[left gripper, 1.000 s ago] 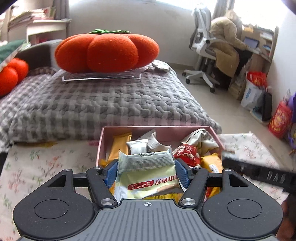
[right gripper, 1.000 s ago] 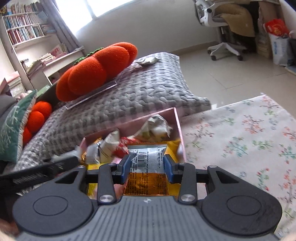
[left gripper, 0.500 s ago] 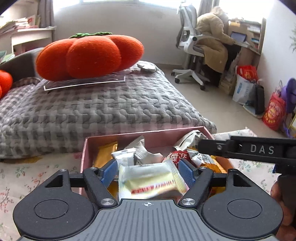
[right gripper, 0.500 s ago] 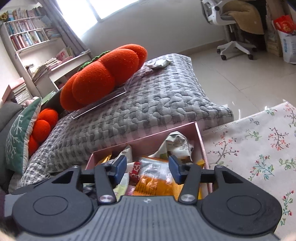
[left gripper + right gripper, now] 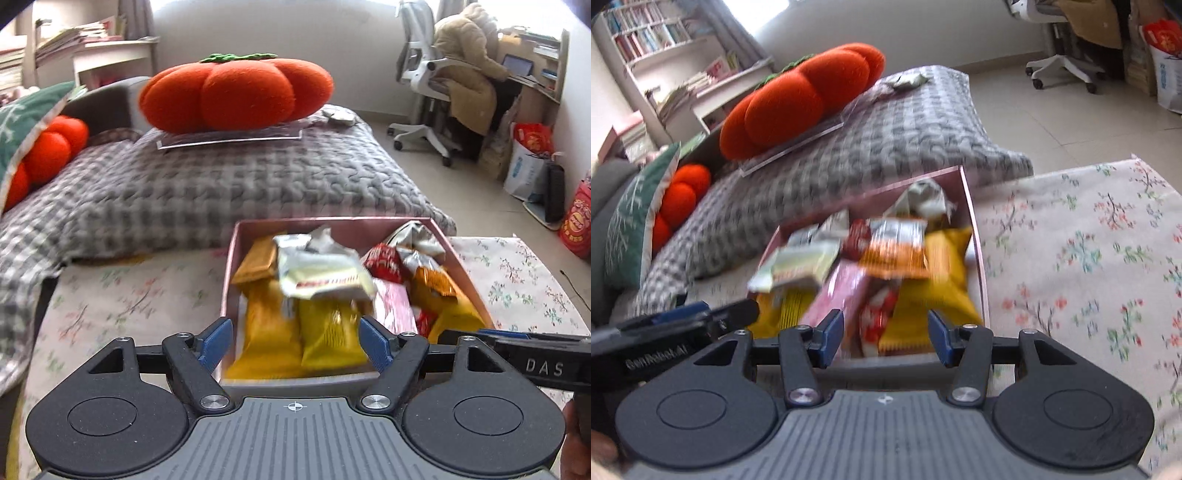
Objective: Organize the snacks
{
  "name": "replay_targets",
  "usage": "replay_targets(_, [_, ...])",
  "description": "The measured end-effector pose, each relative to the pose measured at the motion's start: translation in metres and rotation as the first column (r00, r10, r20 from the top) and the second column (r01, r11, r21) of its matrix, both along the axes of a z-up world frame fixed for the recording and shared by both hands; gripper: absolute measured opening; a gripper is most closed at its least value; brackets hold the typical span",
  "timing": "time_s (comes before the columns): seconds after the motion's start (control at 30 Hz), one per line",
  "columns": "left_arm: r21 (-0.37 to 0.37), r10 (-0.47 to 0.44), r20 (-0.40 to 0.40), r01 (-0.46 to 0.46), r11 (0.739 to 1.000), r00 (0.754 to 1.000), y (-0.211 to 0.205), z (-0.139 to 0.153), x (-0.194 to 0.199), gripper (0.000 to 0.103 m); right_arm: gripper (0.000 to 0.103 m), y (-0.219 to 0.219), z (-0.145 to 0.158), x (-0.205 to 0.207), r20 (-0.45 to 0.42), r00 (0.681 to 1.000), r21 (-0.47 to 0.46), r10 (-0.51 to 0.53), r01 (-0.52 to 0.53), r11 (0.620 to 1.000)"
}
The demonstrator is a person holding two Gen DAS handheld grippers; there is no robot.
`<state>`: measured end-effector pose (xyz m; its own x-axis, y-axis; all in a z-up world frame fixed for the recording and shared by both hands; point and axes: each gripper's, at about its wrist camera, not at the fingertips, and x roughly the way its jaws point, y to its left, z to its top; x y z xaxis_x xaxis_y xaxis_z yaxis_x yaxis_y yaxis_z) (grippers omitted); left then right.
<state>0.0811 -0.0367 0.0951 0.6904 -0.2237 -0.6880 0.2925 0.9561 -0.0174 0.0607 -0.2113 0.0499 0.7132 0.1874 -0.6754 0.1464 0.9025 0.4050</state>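
Step in hand, as judged: dropping snacks into the pink box (image 5: 436,220); both grippers are hovering at its near edge with nothing between their fingers.

Left gripper (image 5: 295,341): fingers are standing wide and empty over the yellow packets. Right gripper (image 5: 885,334): fingers are standing moderately apart, empty, pads clear of every packet.

Next move, as judged: going to fetch any snack still outside the box. None is showing on the floral cloth (image 5: 122,295), so the search is calling for a wider look first.

Container: the pink box, sitting on the floral cloth just in front of the grey quilt (image 5: 240,181). Contents, left to right in the left wrist view:
- orange-yellow packet (image 5: 256,258) leaning at the far left wall;
- two yellow packets (image 5: 295,339) lying side by side at the near wall;
- pale green-white packet (image 5: 325,277), blurred, lying on top or landing there; which, I cannot tell;
- pink packet (image 5: 393,306) in the middle;
- red packet (image 5: 382,260) and crumpled silver wrapper (image 5: 417,240) toward the far right corner;
- orange packet (image 5: 432,282) on the right side.

Outside the box: orange pumpkin cushion (image 5: 236,96) resting on the quilt.
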Motion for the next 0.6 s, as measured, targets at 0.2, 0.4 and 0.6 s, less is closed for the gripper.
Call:
replay_targets(0.2, [0.032, 0.042, -0.016, -0.041, 0.999, 0.999, 0.015, 0.003, -0.037, 0.078, 0.049, 0.019, 0.013, -0.030, 0.005, 0.998, -0.043, 0.065, -0.065, 0.997])
replay_targets(0.4, [0.013, 0.080, -0.026, -0.080, 0.997, 0.996, 0.042, 0.003, -0.080, 0.083, 0.053, 0.037, 0.028, -0.072, 0.012, 0.990, -0.065, 0.142, -0.141, 0.988])
replay_targets(0.6, [0.002, 0.069, -0.029, -0.069, 0.998, 0.997, 0.045, -0.007, -0.106, 0.087, 0.064, 0.041, 0.023, -0.109, 0.030, 0.989, -0.061, 0.144, -0.142, 0.988])
